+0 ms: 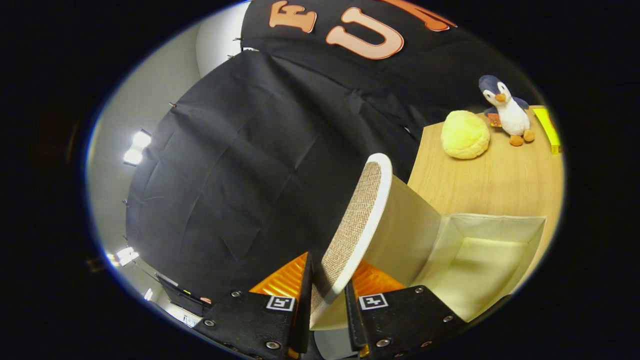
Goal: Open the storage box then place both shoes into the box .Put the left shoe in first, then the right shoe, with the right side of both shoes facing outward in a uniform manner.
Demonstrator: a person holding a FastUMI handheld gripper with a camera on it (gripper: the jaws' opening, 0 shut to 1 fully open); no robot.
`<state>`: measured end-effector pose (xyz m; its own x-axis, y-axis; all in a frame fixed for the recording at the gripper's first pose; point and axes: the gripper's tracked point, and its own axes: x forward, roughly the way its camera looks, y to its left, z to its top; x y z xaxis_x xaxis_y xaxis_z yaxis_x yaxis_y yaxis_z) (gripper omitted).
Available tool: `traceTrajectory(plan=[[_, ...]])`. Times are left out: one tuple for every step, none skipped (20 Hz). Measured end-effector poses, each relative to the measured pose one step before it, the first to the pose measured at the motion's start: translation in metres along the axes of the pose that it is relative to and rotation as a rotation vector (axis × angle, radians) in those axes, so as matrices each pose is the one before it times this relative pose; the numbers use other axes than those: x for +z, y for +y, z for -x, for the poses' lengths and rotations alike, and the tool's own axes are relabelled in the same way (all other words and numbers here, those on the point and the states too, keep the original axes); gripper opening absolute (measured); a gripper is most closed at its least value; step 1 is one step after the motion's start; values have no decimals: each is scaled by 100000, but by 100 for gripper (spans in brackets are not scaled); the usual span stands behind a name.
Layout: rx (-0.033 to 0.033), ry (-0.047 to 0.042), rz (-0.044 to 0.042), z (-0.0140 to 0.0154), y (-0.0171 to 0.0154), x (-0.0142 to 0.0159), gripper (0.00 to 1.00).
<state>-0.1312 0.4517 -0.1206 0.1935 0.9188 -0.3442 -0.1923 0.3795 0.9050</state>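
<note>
claw point(327, 295) clamped on shoe point(356, 225) | storage box point(500, 222) open, just beside | table point(500, 175) beyond

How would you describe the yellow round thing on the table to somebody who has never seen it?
Look at the wooden table beyond the open storage box. Near its far edge sits a fluffy yellow ball, beside a penguin toy; it alone is round and plain.

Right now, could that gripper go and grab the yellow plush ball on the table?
Probably not yet. The gripper is shut on the box lid, so its fingers are occupied. The ball lies well beyond them, past the open box, beside the penguin.
</note>
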Motion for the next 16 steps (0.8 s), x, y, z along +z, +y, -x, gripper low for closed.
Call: traceTrajectory(plan=[[-375,9,682,-621,130,51,32],[209,-129,438,-558,259,-46,32],[-394,50,-291,-904,144,53,32],[-624,426,-509,-52,-7,44,33],[-1152,602,-834,-480,-147,-2,44],[-1634,797,-1123,-192,-233,-159,55],[-708,221,-490,-13,-134,-17,67],[-934,-230,132,170,-54,-36,78],[-1102,-406,626,272,-318,8,87],[-1235,-442,714,389,-465,14,90],[-1534,-674,729,380,-639,65,93],[-1973,-1242,780,468,-694,136,94],[-2139,-1470,898,511,-766,126,95],[-2214,-1129,851,696,-867,143,95],[-1950,-787,726,611,-941,0,95],[-2216,-523,748,666,-870,-174,95]])
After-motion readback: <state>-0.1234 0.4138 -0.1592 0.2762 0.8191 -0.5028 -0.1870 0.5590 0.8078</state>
